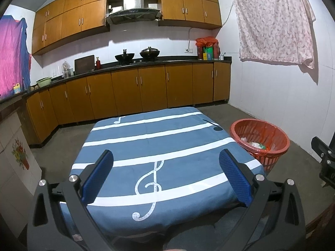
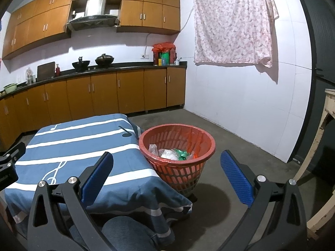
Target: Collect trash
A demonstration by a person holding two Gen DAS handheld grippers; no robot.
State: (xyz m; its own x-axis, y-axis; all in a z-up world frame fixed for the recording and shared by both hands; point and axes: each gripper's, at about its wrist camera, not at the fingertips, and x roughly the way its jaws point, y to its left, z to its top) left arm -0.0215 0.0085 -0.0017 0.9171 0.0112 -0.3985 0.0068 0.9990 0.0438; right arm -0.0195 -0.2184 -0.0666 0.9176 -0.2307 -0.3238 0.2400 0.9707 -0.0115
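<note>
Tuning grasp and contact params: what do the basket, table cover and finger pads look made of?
Basket: likely moulded plastic, orange-red, slotted lattice wall, slight sheen.
Table cover: woven fabric, matte; it drapes and folds at the corners.
Finger pads: blue, ribbed texture, probably rubber or printed plastic.

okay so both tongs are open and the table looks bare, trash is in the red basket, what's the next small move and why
Probably pull both tongs back and stop, or look elsewhere for leftovers. The left tongs and right tongs are open and hold nothing. The striped tablecloth shows no trash in either view, and the wrappers already lie inside the red basket on the floor beside the table.
</note>
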